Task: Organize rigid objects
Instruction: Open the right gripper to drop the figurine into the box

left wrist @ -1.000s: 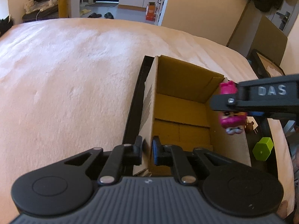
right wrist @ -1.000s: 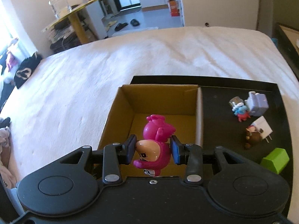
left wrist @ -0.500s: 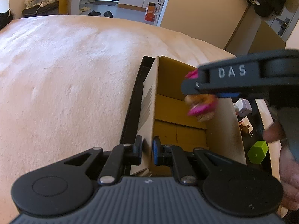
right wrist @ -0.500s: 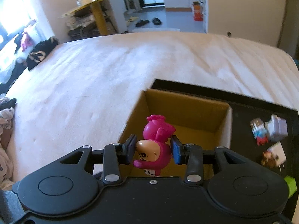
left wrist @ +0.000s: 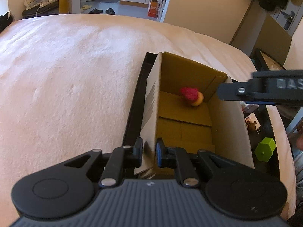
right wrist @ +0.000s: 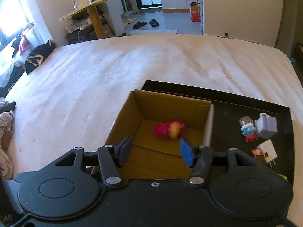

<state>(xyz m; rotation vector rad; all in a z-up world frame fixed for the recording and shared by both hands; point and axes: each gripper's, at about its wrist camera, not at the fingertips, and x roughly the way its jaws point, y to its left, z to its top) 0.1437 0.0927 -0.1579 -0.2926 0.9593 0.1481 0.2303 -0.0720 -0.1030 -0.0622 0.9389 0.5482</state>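
Note:
A pink toy figure lies on the floor of an open cardboard box, near its far wall; it also shows in the left wrist view. My right gripper is open and empty above the box's near side. My left gripper is shut on the box's left wall. The box stands on a black tray on a bed.
On the tray right of the box lie a small blue and red figure, a lilac toy, a white plug with a brown figure and a green hexagonal block. The pale bedspread stretches left and beyond.
My right gripper has opened and let go of the pink figure, which now lies inside the box. The left gripper still holds the box wall.

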